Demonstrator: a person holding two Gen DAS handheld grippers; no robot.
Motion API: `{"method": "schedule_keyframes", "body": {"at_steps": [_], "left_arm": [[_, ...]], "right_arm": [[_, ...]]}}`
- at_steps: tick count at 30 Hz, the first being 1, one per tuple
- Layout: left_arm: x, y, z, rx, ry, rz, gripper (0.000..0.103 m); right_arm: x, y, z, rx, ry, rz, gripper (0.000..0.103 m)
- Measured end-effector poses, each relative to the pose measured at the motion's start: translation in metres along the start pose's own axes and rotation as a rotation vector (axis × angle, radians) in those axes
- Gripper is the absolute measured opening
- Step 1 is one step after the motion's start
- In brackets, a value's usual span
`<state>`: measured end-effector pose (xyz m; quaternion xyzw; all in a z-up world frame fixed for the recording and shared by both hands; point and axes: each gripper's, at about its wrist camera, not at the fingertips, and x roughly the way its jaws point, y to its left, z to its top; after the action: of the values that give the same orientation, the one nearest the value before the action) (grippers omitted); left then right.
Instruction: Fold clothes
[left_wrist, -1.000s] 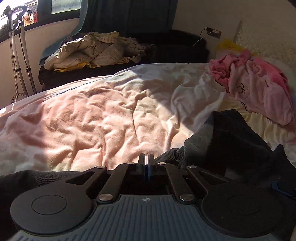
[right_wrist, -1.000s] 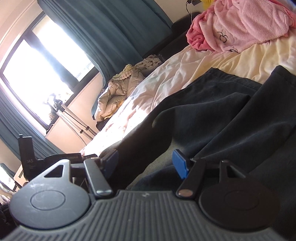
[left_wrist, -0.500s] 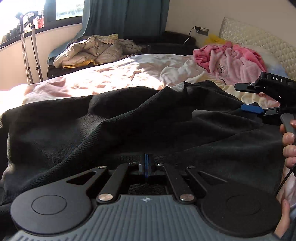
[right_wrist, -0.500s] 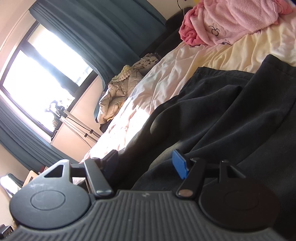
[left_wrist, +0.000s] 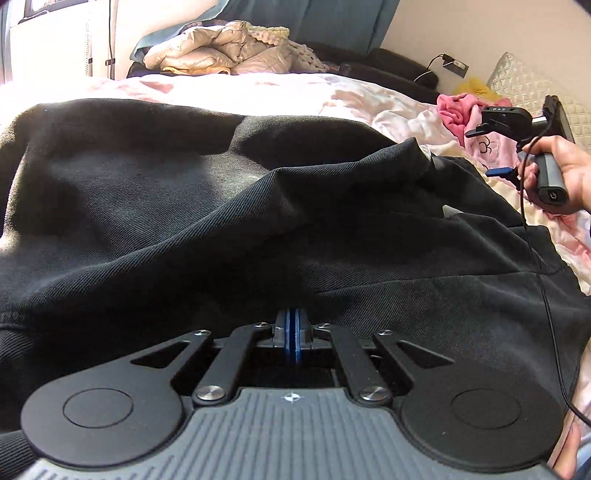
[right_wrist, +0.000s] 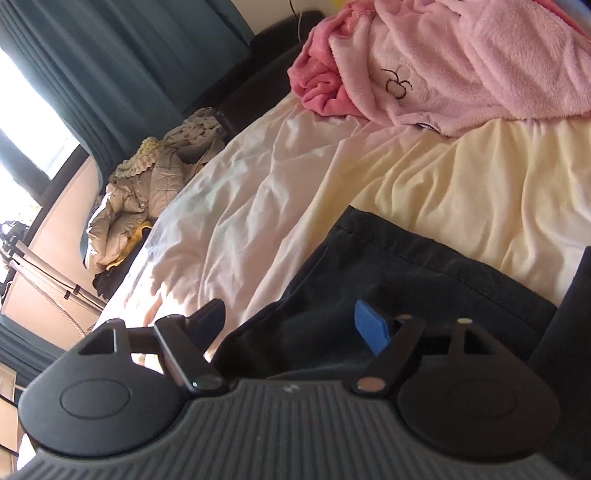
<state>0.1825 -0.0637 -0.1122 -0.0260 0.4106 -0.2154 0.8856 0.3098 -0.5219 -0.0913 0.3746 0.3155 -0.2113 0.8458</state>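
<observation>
Black garment (left_wrist: 258, 206) pinched in left tongs (left_wrist: 292, 332); right tongs (right_wrist: 291, 325) opening above it.

open sheet (right_wrist: 280, 206) short of pink heap (right_wrist: 461, 62)

I see the garment (left_wrist: 221, 206) spread on the bed (left_wrist: 258, 88) before me. A heap of clothes (right_wrist: 461, 62) lies beyond it, rightward.

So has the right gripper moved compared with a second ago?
Yes. The right gripper has swung toward the fluffy pink garment, which looms closer, and its jaws are opening over the black garment.
</observation>
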Motion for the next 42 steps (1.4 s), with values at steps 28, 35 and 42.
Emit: {"method": "schedule_keyframes", "body": {"at_steps": [28,35,42], "left_arm": [[-0.014,0.048,0.009,-0.275,-0.157,-0.192,0.006],[-0.025,0.042,0.005,-0.265,-0.206,-0.176,0.012],[-0.024,0.032,0.0,-0.227,-0.19,-0.141,0.029]], "right_arm": [[-0.037,0.118,0.082,-0.157,-0.213,0.087,0.013],[-0.11,0.091,0.111,-0.118,-0.393,0.25,0.013],[-0.058,-0.12,0.023,0.183,-0.19,0.123,0.014]]}}
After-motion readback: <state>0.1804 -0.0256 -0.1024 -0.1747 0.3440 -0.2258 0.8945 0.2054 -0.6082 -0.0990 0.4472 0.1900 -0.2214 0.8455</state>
